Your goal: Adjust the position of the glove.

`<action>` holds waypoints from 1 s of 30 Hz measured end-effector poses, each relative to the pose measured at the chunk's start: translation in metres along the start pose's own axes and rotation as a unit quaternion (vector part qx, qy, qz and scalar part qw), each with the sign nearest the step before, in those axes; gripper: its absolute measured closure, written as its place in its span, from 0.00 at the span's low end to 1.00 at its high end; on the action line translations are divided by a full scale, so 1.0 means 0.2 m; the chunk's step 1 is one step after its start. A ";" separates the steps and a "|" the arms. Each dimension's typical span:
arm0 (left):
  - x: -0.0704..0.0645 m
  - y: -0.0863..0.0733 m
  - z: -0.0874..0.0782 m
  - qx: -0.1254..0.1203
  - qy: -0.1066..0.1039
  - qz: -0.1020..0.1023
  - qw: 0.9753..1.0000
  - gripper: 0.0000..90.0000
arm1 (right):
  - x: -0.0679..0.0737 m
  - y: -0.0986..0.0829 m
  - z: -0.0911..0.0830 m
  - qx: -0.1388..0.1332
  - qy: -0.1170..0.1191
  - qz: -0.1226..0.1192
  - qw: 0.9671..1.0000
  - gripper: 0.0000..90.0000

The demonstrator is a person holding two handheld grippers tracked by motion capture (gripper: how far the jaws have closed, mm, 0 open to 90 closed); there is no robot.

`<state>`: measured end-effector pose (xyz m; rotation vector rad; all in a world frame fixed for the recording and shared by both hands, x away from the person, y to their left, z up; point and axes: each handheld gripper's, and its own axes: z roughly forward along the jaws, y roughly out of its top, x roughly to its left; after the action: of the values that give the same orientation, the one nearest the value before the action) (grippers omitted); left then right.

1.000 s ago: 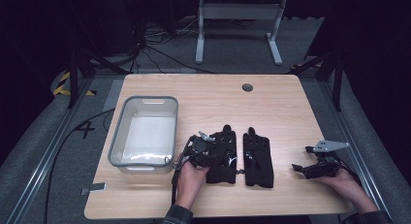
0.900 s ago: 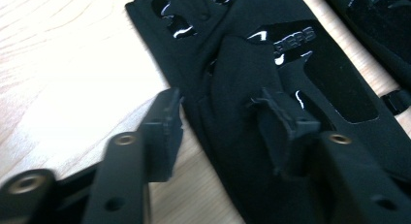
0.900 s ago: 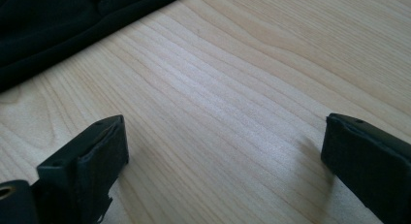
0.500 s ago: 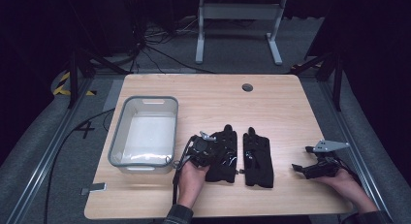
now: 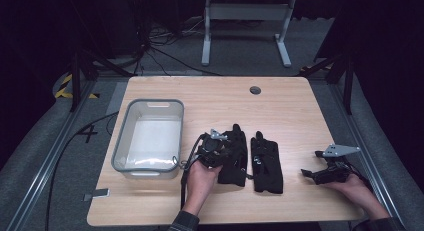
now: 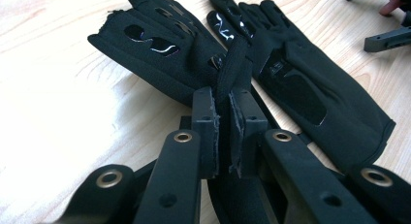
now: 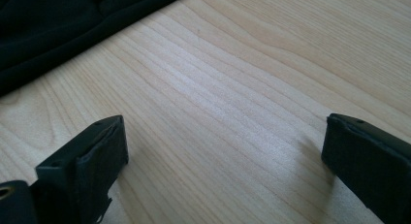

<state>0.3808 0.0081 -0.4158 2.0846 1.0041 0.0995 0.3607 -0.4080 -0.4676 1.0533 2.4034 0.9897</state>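
Observation:
Two black gloves lie side by side on the wooden table (image 5: 210,98), fingers pointing away. My left gripper (image 5: 223,152) rests at the left glove (image 5: 235,153) and is shut on a pinched fold of its fabric. In the left gripper view that fold stands up between the pads of my left gripper (image 6: 224,103), with the left glove (image 6: 160,49) spread beyond and the right glove (image 6: 300,83) beside it. My right gripper (image 5: 311,163) sits on the table right of the right glove (image 5: 266,163), apart from it. The right gripper (image 7: 228,156) is wide open over bare wood, glove fabric (image 7: 58,20) at the upper left.
A clear plastic bin (image 5: 120,146) stands on the left part of the table, a little left of my left hand. A round cable hole (image 5: 255,90) sits near the far edge. Beyond the table are a metal stand (image 5: 245,13) and floor cables.

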 end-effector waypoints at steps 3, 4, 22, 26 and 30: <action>-0.01 0.01 0.00 0.002 -0.002 0.001 1.000 0.92 | 0.00 0.00 0.00 0.000 0.000 -0.001 1.000 0.03; -0.01 0.01 0.00 0.004 -0.003 0.003 1.000 0.92 | 0.00 0.00 0.00 0.000 0.000 -0.001 1.000 0.03; -0.04 0.03 0.00 0.006 -0.009 0.010 1.000 0.92 | 0.15 0.21 0.02 -0.039 0.082 -0.046 0.995 0.99; -0.06 0.04 0.01 0.011 -0.013 0.012 1.000 0.92 | 0.18 0.23 0.08 -0.025 0.105 -0.060 0.992 0.99; -0.07 0.05 0.02 0.013 -0.015 0.014 1.000 0.92 | 0.22 0.25 0.14 -0.011 0.124 -0.077 0.989 1.00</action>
<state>0.3791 -0.0076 -0.4090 2.1189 0.9632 0.0693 0.3714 -0.3373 -0.4518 0.7605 2.6173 1.1492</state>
